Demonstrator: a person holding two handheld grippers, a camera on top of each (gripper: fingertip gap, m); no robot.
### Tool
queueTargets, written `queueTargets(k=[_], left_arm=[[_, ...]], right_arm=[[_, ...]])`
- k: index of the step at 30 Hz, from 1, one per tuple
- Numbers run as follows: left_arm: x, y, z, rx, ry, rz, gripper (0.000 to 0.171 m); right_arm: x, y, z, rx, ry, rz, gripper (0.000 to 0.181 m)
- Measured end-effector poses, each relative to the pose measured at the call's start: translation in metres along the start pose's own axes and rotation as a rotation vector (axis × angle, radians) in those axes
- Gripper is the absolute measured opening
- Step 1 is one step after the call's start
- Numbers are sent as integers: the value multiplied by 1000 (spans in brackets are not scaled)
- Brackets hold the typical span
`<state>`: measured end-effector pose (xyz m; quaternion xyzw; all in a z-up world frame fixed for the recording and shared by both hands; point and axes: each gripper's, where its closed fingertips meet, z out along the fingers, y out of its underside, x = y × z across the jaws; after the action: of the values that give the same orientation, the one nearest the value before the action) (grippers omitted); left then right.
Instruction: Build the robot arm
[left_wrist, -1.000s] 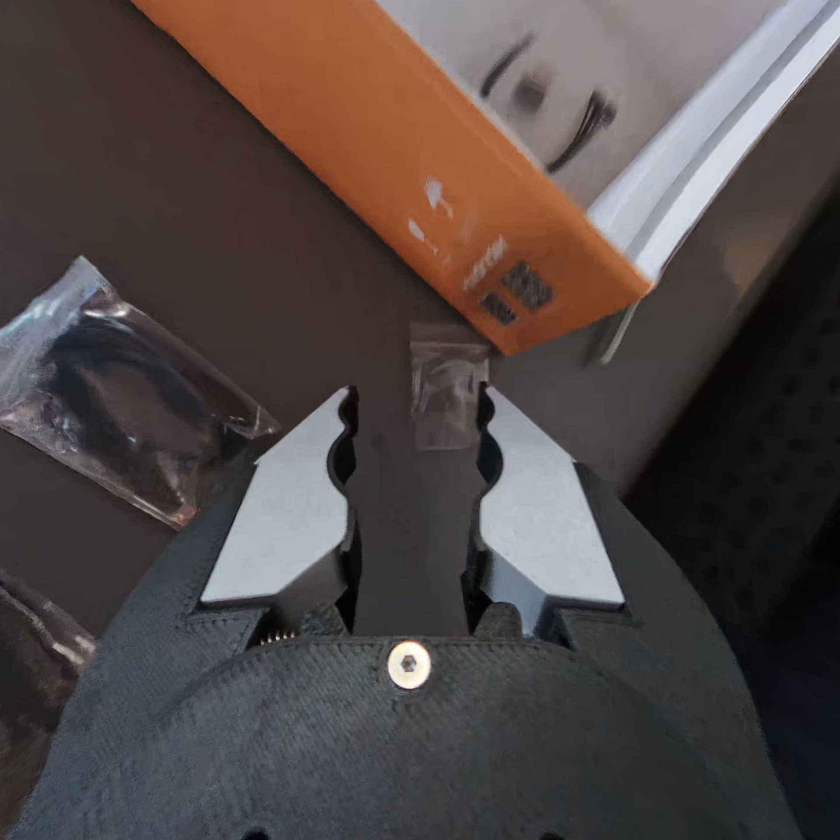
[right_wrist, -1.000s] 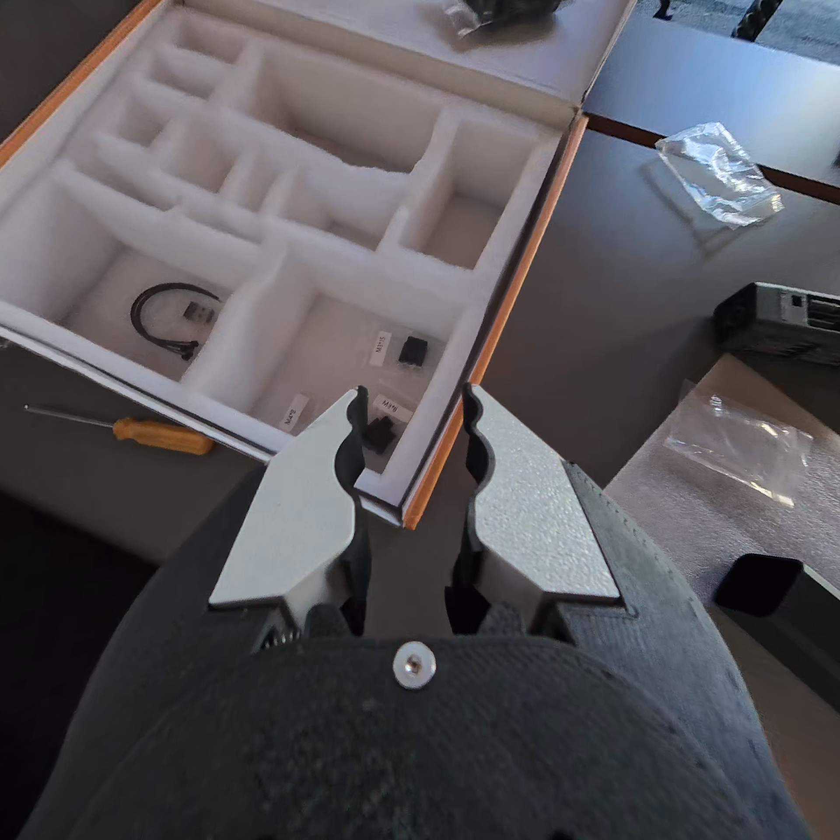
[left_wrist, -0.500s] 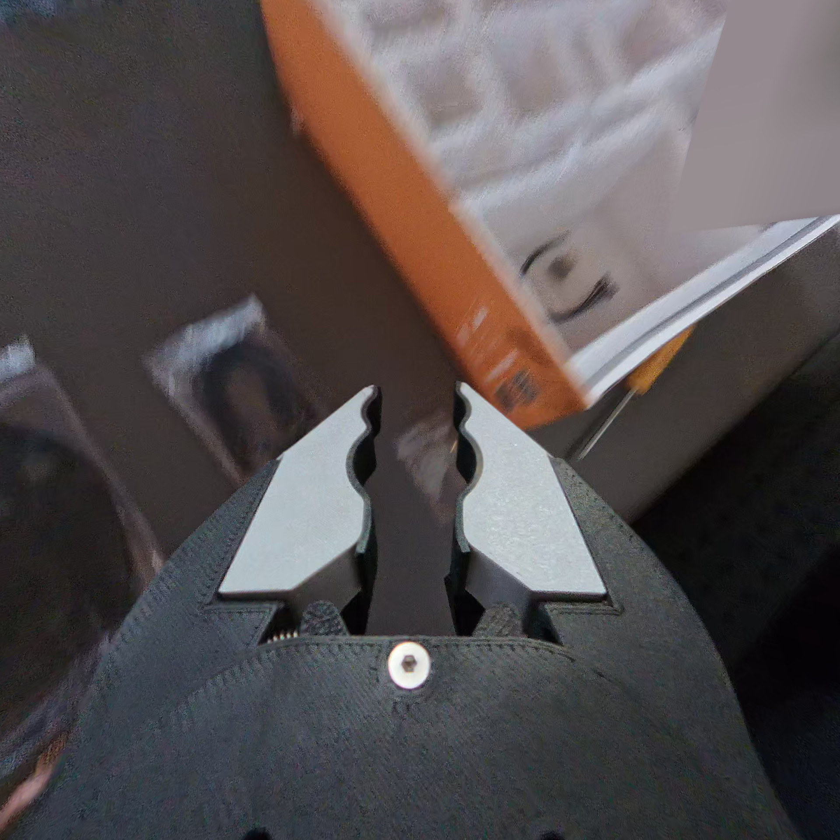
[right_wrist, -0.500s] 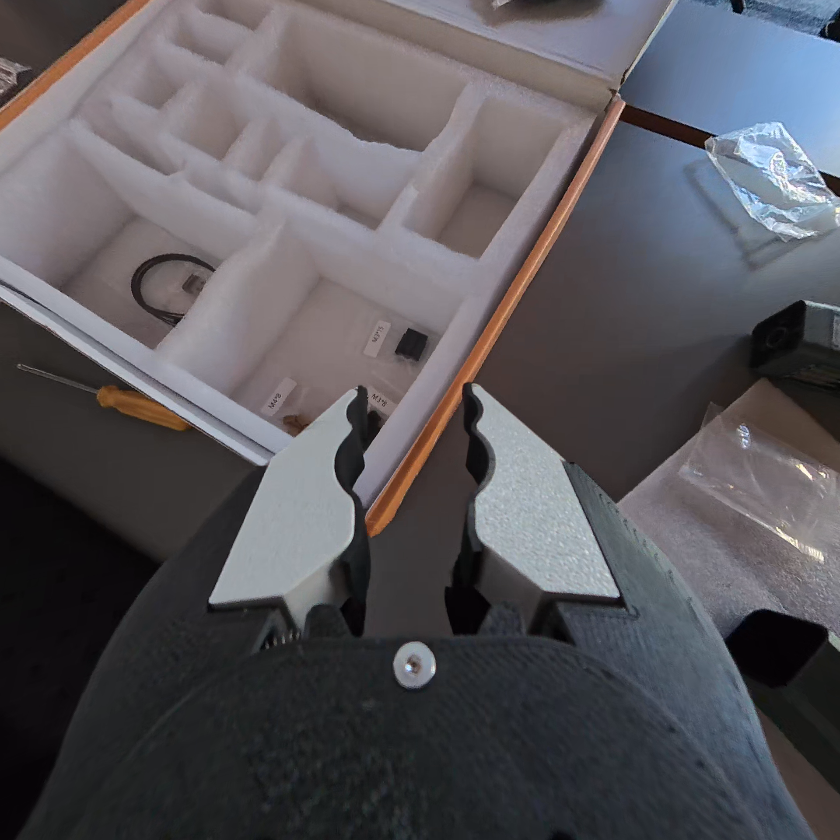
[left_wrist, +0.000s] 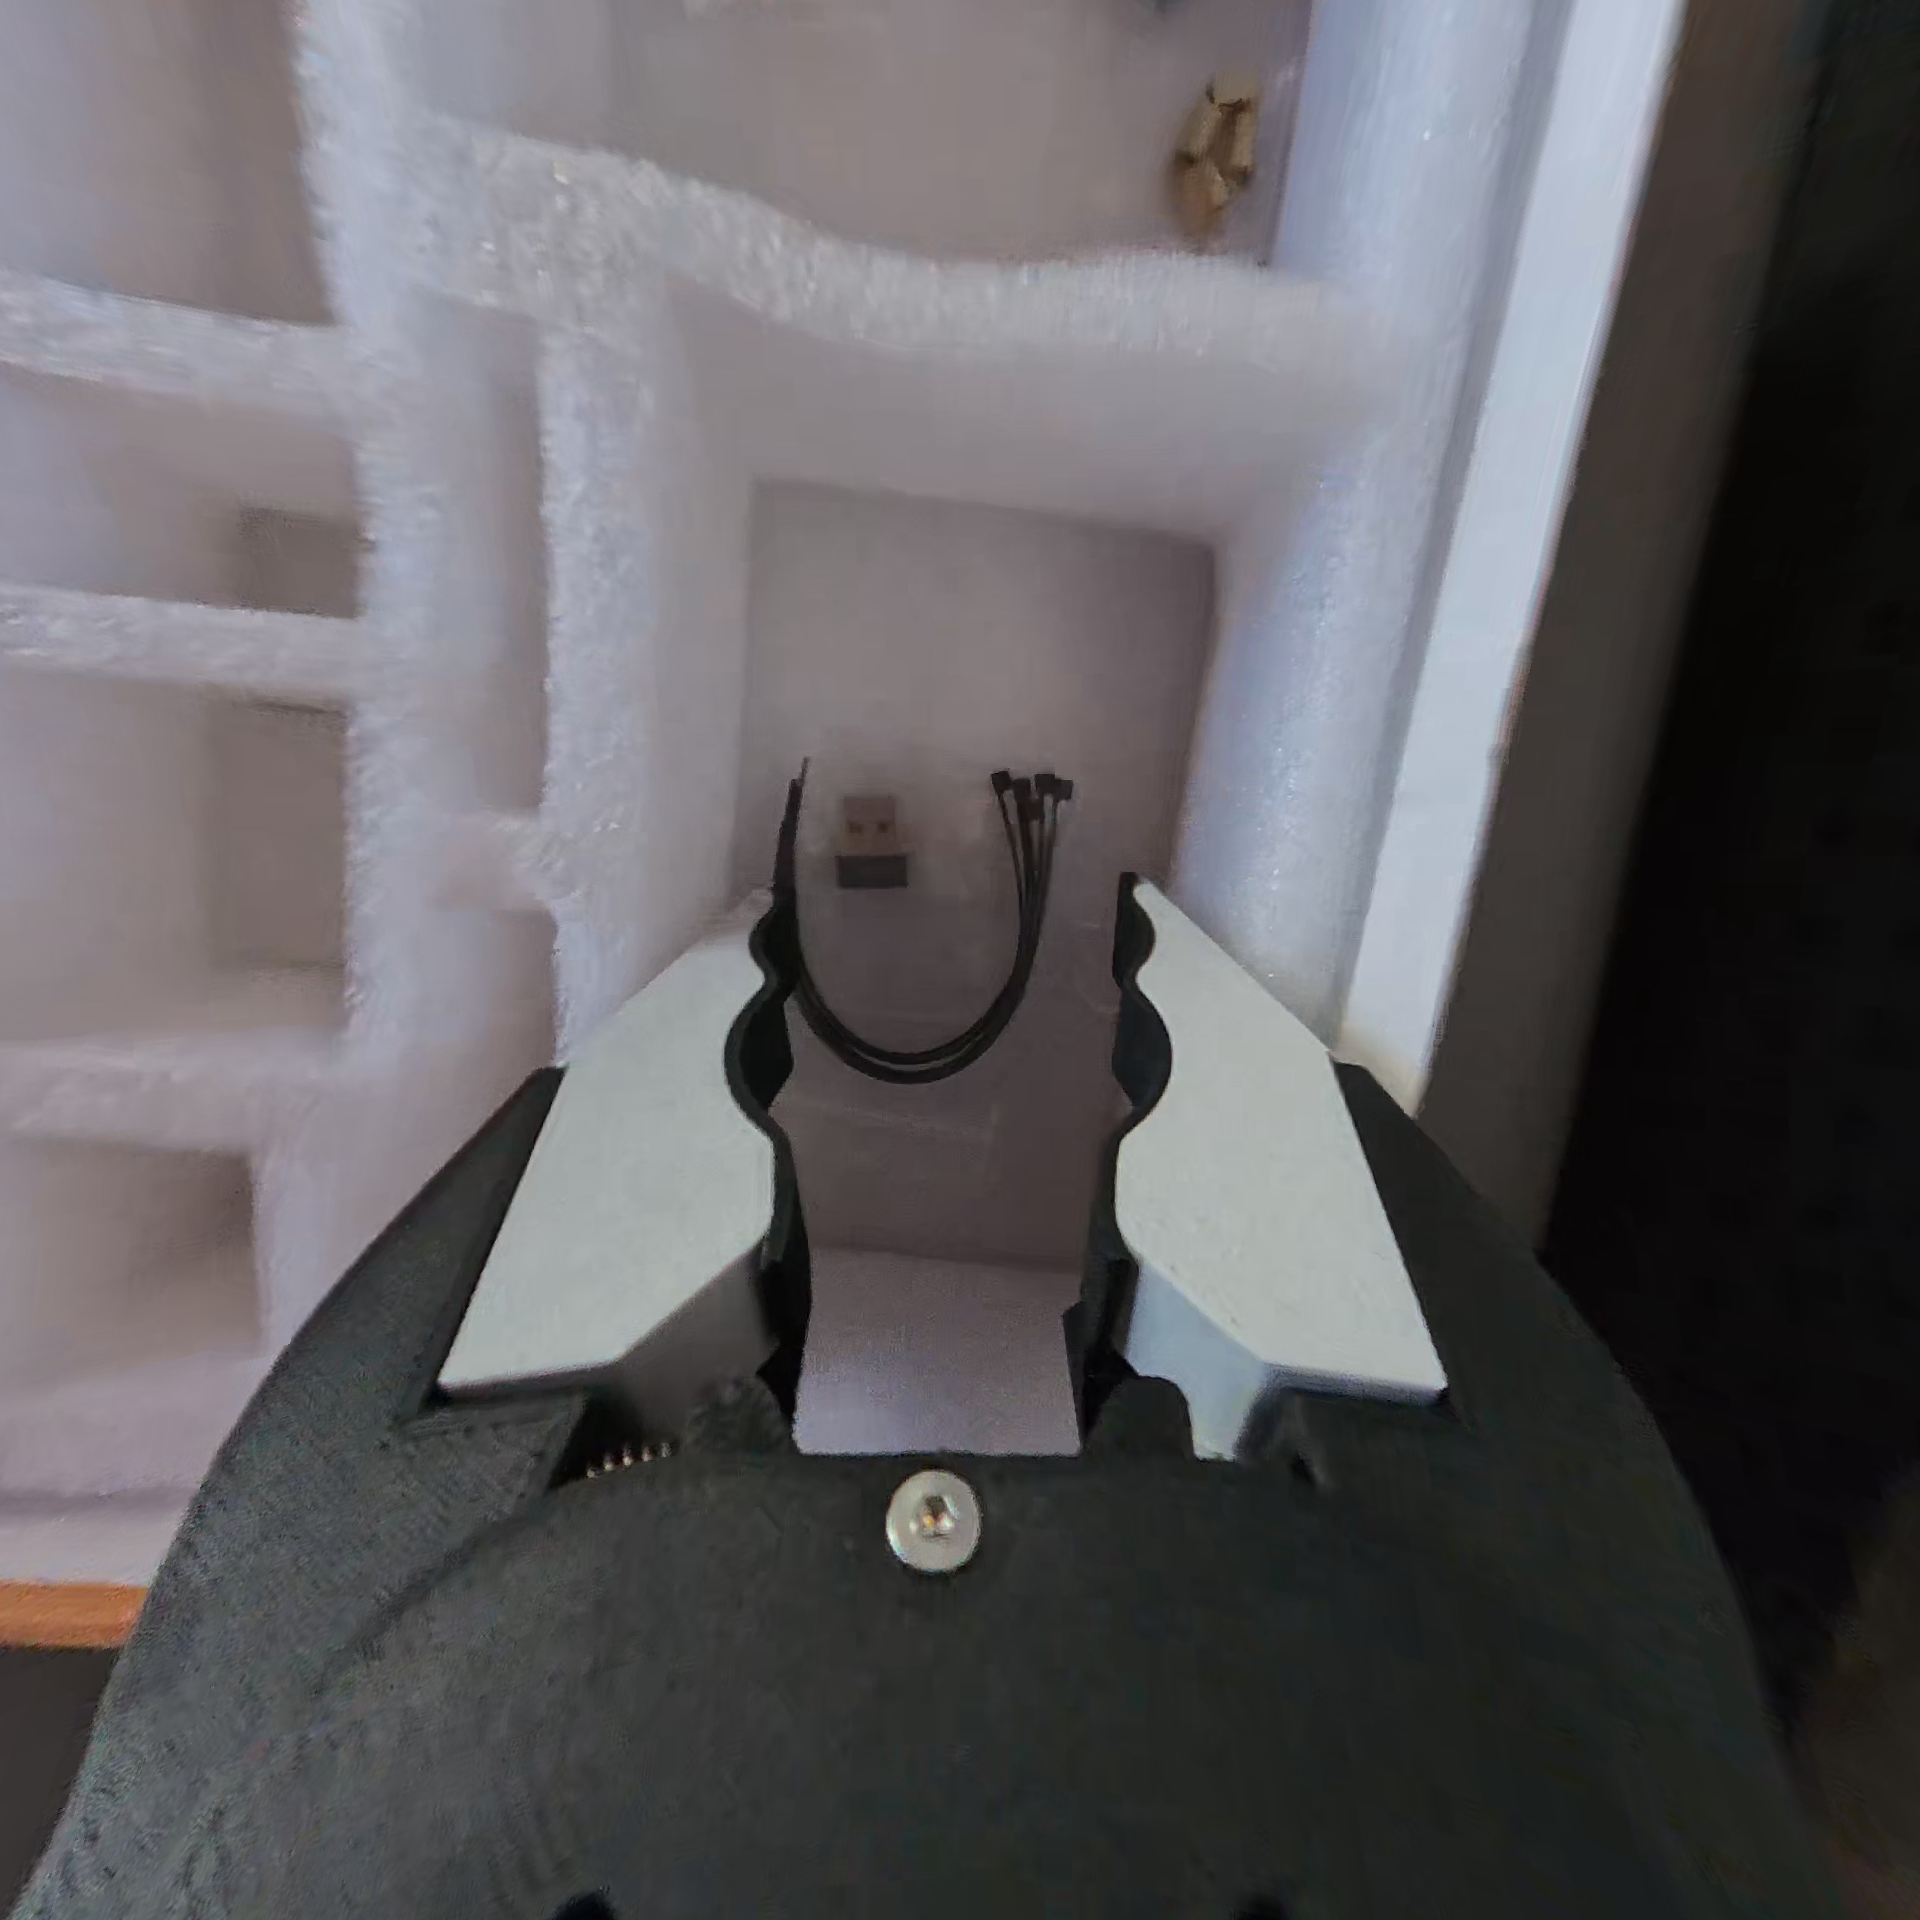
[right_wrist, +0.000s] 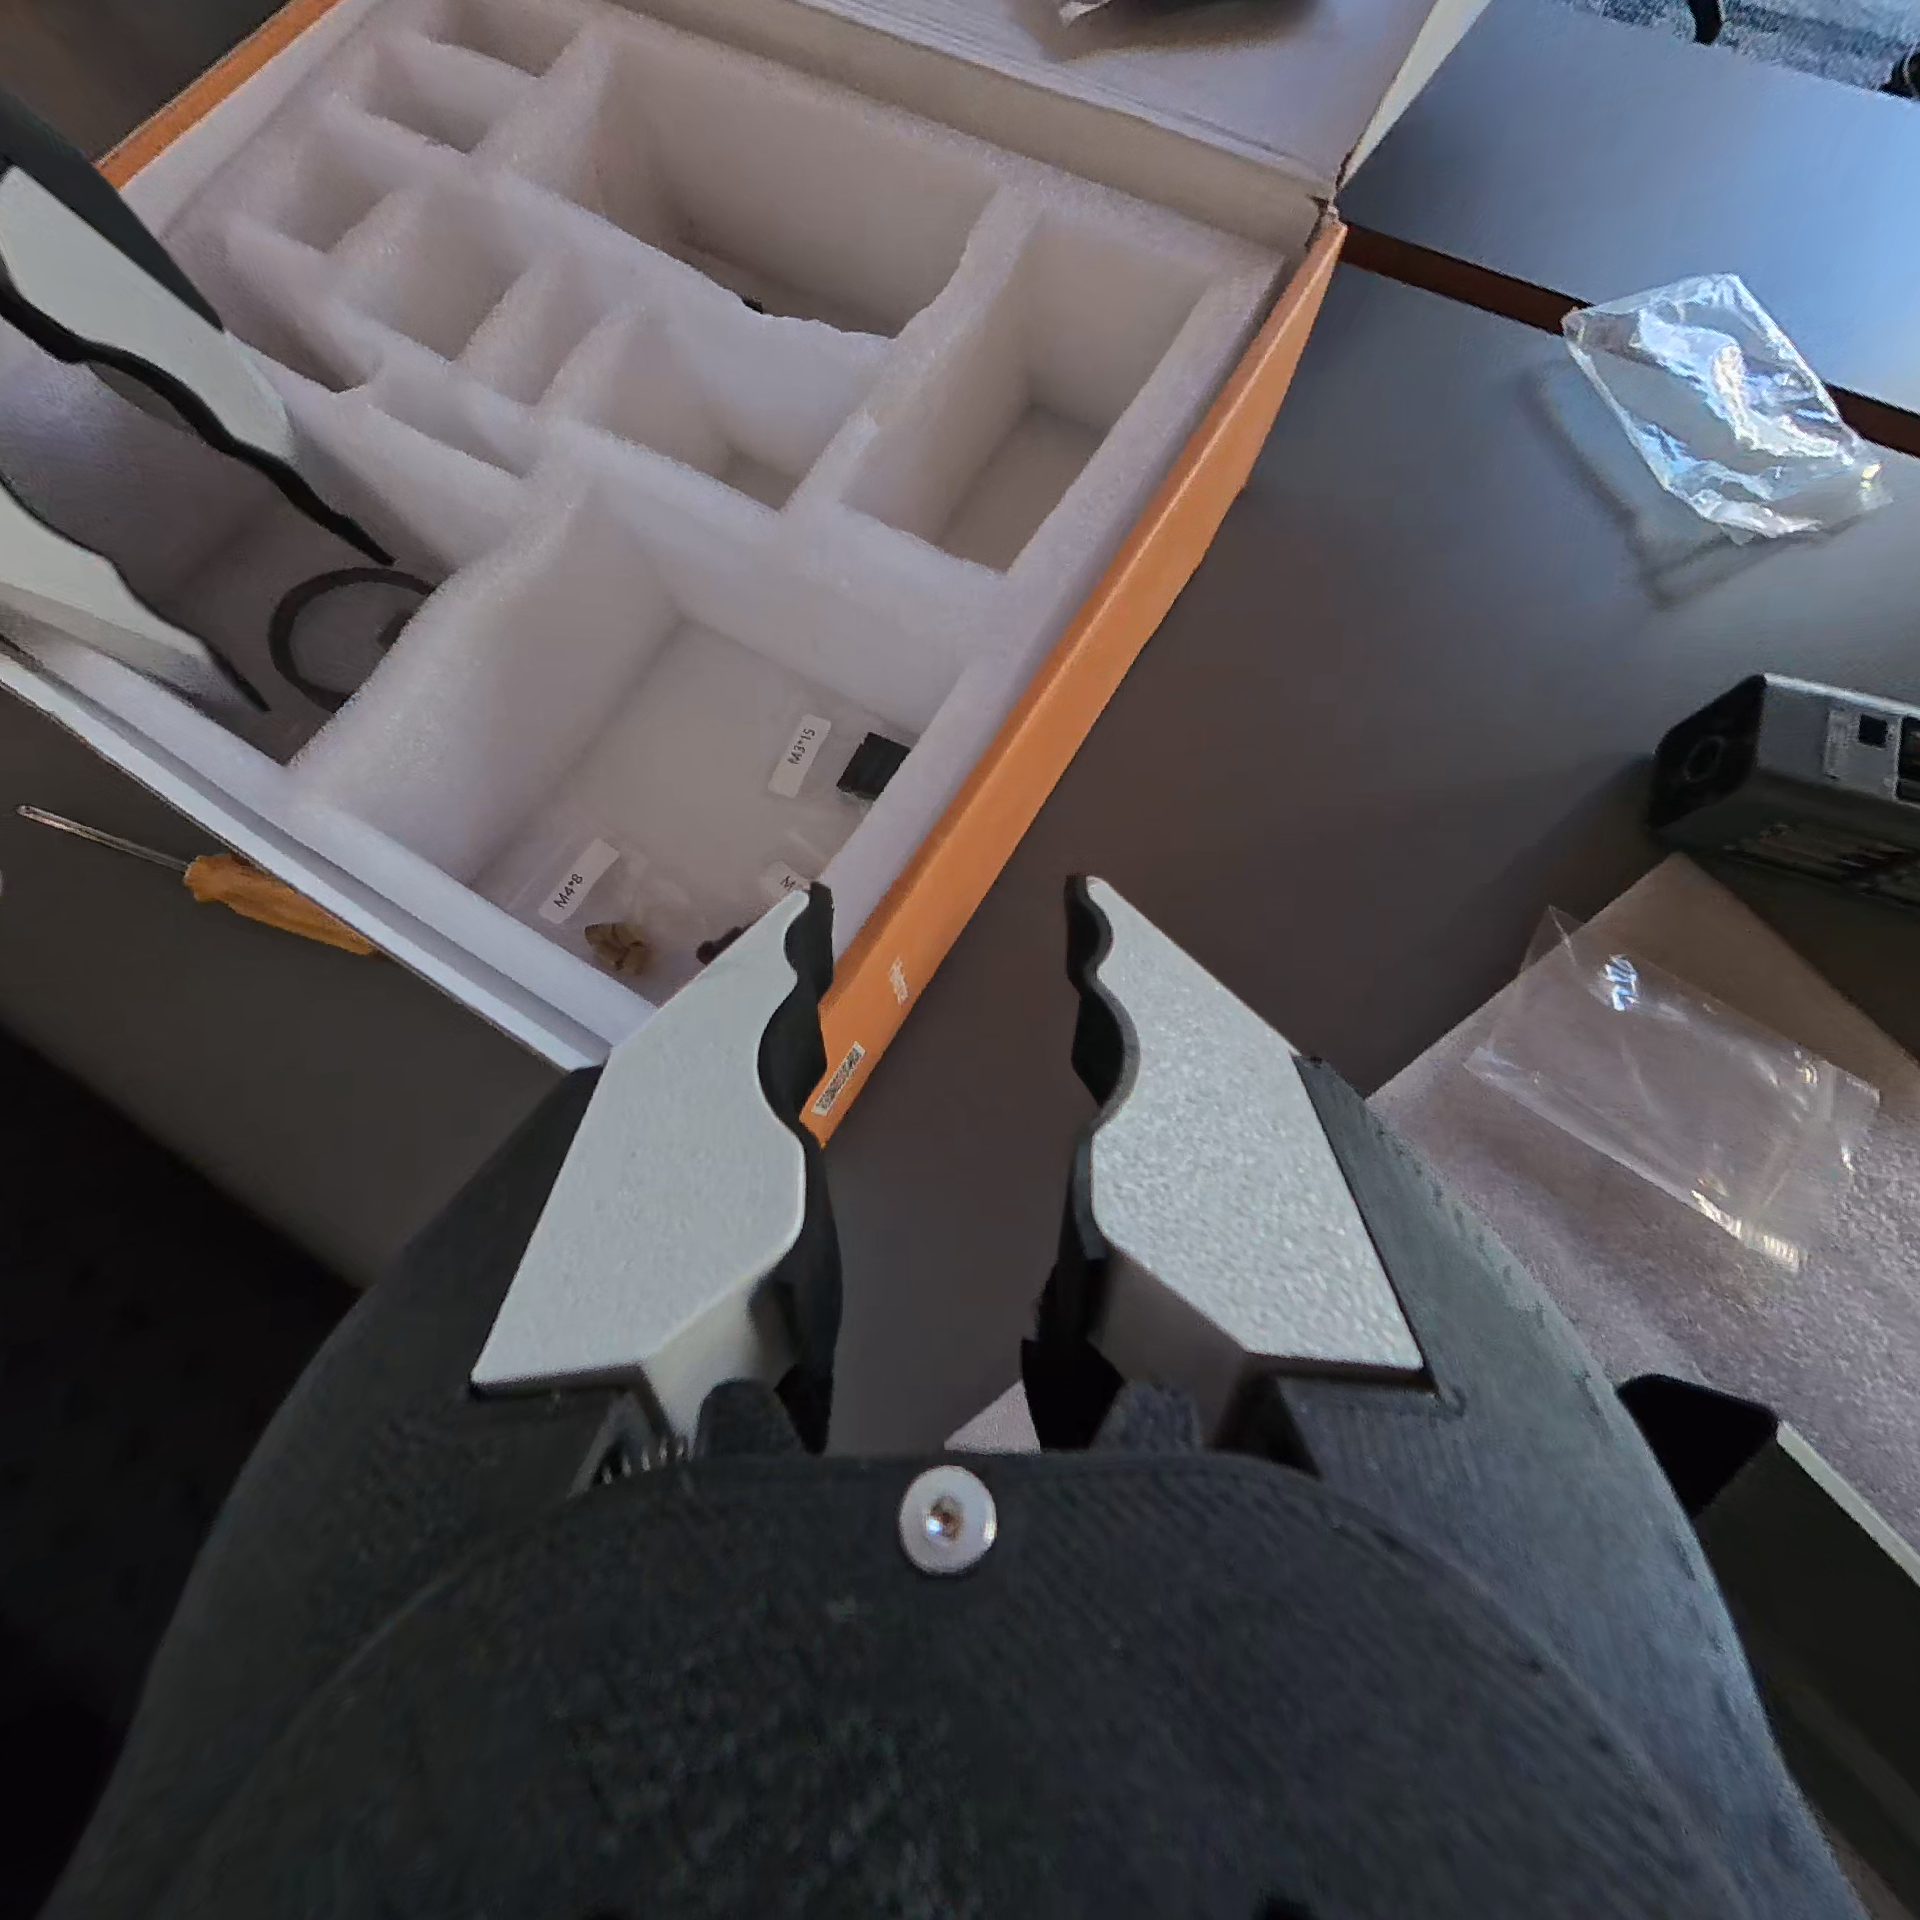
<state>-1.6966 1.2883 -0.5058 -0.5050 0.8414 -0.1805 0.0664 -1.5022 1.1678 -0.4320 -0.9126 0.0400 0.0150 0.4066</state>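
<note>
An orange box (right_wrist: 1091, 644) lies open on a dark table, with a white foam insert (right_wrist: 499, 665) cut into compartments. My left gripper (left_wrist: 948, 894) is open and hangs over the corner compartment, which holds a loop of black cable ties (left_wrist: 914, 1049) and a small USB dongle (left_wrist: 871, 840). Nothing shows between its jaws. The left gripper also shows in the right wrist view (right_wrist: 322, 634), over the same compartment. My right gripper (right_wrist: 951, 888) is open and empty, above the table beside the box's orange side, near its front corner.
Brass standoffs (left_wrist: 1210, 156) and small labelled bags (right_wrist: 727, 790) lie in the neighbouring compartment. An orange-handled screwdriver (right_wrist: 249, 883) lies in front of the box. To the right are a crumpled clear bag (right_wrist: 1714, 405), a dark device (right_wrist: 1787, 769) and a foam sheet with a plastic bag (right_wrist: 1683, 1122). One gripper's finger ends stand about 25 cm off the other's. To the white foam insert (right_wrist: 499, 665): left tips about 8 cm, right tips about 15 cm.
My left gripper moved from the table beside the box to over the box's corner compartment, and its jaws stand wider than half a second ago. My right gripper drifted slightly right and stayed open.
</note>
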Motion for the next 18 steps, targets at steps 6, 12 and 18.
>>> queueTargets(k=[6, 12, 18], left_arm=[[-16, 21, 6, -123, -117, 24, 29], [-23, 7, -14, 54, -31, -250, 5], [4, -62, -29, 220, 93, -249, 21]], right_arm=[[1, 12, -1, 3, -9, 3, 45], [4, 11, -5, 29, -19, 23, 45], [3, 14, -8, 37, -50, 53, 45]])
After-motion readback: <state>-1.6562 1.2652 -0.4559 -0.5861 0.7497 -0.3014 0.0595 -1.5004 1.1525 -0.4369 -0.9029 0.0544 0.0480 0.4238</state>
